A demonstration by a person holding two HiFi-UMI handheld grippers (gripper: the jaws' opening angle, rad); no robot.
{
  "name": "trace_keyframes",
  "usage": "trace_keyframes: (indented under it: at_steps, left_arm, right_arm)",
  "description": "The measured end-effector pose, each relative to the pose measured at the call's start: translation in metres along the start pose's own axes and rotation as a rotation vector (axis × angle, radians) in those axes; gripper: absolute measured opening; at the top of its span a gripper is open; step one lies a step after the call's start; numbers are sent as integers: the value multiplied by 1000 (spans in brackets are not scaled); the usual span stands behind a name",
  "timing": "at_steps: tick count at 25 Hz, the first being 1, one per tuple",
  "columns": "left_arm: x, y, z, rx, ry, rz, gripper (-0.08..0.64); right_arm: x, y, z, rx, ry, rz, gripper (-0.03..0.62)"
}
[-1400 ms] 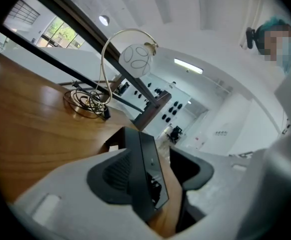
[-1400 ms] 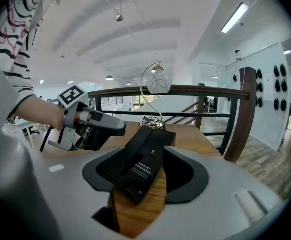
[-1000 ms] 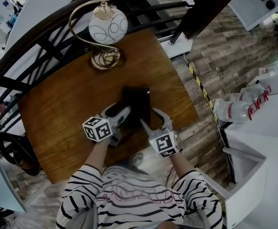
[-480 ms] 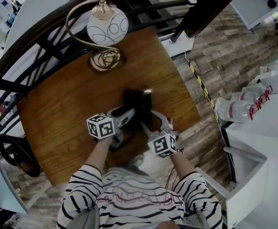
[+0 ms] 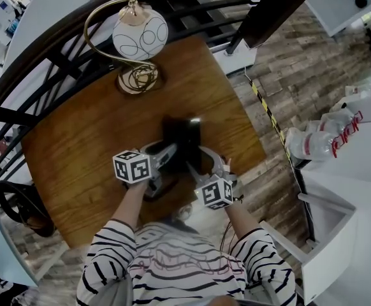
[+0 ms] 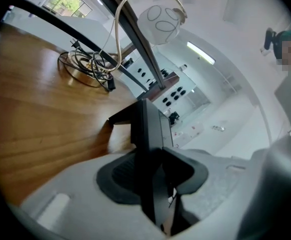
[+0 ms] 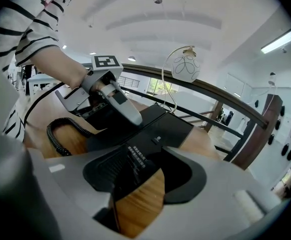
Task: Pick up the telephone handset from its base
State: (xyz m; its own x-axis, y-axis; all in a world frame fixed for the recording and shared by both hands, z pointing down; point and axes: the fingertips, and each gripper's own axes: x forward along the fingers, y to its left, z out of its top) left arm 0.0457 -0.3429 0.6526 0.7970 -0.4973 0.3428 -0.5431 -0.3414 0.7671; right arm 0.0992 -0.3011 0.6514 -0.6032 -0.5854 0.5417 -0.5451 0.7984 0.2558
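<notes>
A black desk telephone base (image 5: 187, 131) sits near the front middle of a brown wooden table (image 5: 87, 142). The black telephone handset (image 6: 149, 126) lies along the base's left side, not lifted, and its black coiled cord (image 7: 54, 134) curls on the wood beside it.

The left gripper (image 5: 167, 152) reaches in from the left edge of the telephone. In the left gripper view the handset stands edge-on between the jaws, which are closing on it, and the dark ribbed pads (image 6: 123, 171) lie against both of its sides.

The right gripper (image 5: 204, 162) comes in at the telephone's near right corner. Its jaws are wide apart and slowly closing. That corner of the base, with a line of small white print, lies between them, but neither pad presses on it.

Arms in black-and-white striped sleeves (image 5: 112, 247) hold both tools. A table lamp with a white globe shade and a curved gold stem (image 5: 139, 36) stands at the far left of the table, well apart from the telephone.
</notes>
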Motion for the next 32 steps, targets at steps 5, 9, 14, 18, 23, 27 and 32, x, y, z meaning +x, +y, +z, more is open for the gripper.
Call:
trace_keyframes:
  at_steps: [5, 9, 14, 18, 23, 27, 32]
  left_arm:
    - [-2, -1, -1, -33, -2, -4, 124]
    - [-3, -1, 0, -50, 1, -10, 115]
    - [-5, -2, -1, -74, 4, -30, 107]
    - [-6, -4, 0, -23, -13, -8, 106]
    - [-7, -5, 1, -1, -18, 46, 101]
    - [-8, -6, 1, -27, -18, 12, 95]
    - [-9, -6, 1, -21, -14, -12, 91]
  right_arm:
    - [-1, 1, 0, 6, 7, -2, 206]
    - [0, 0, 0, 7, 10, -1, 206]
    - [0, 1, -1, 16, 13, 9, 207]
    - [-1, 0, -1, 30, 14, 6, 209]
    - [0, 0, 0, 17, 24, 5, 207]
    - [-1, 0, 0, 23, 15, 7, 208]
    - [0, 0, 0, 26, 12, 6, 208]
